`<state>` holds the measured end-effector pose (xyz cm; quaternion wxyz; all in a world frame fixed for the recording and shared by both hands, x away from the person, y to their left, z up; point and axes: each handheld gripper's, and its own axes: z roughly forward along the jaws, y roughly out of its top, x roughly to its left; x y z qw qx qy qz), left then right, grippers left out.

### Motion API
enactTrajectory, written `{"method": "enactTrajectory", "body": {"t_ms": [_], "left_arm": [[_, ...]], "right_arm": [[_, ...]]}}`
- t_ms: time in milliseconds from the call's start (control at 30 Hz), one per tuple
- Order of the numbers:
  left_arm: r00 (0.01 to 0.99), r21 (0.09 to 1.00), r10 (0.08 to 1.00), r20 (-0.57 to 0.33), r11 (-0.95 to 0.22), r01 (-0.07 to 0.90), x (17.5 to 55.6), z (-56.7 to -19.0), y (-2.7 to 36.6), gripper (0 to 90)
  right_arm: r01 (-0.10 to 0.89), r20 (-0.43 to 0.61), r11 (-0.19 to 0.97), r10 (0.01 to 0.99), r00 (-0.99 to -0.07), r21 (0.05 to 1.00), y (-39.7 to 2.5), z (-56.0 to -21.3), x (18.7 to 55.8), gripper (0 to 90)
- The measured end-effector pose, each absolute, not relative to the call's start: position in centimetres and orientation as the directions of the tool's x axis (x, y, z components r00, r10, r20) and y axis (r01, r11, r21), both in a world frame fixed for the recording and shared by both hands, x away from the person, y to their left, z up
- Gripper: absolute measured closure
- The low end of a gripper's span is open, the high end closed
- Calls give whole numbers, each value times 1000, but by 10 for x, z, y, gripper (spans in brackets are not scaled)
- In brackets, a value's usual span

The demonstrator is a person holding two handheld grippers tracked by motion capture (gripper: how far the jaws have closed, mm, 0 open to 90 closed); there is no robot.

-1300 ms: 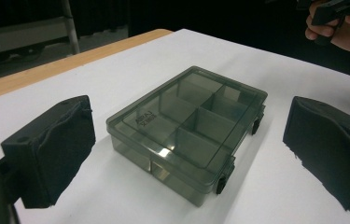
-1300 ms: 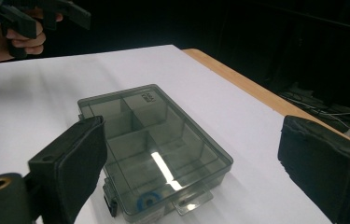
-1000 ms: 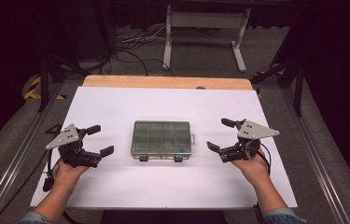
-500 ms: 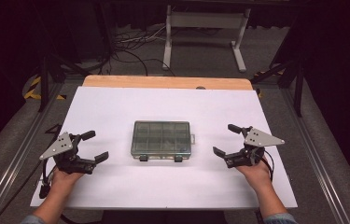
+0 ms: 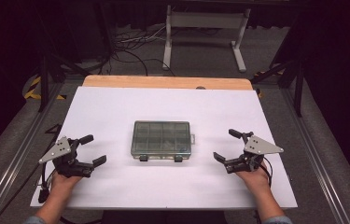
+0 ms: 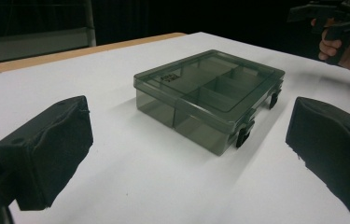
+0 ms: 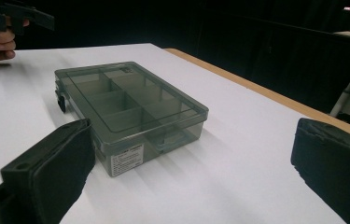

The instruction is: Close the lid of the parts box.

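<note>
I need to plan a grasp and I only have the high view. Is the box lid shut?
Observer: Yes. In the left gripper view the lid sits flush on the box.
Operator: Anything inside?
Observer: The compartments look empty through the lid in the right gripper view.
Operator: Any marking on the sides?
Observer: A white label is on the end wall nearest the right gripper view's camera.
</note>
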<state>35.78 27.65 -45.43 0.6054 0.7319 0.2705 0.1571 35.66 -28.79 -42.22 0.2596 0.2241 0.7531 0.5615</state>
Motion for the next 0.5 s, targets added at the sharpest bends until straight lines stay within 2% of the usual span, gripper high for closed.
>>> {"method": "enactTrajectory", "body": {"t_ms": [233, 500], "left_arm": [[803, 973, 586, -105, -108, 206, 357, -458, 278, 10], [818, 967, 568, -90, -147, 208, 358, -461, 276, 10]], "right_arm": [[57, -120, 258, 620, -775, 964, -290, -436, 353, 1], [95, -76, 231, 636, -768, 968, -293, -451, 354, 0]]}}
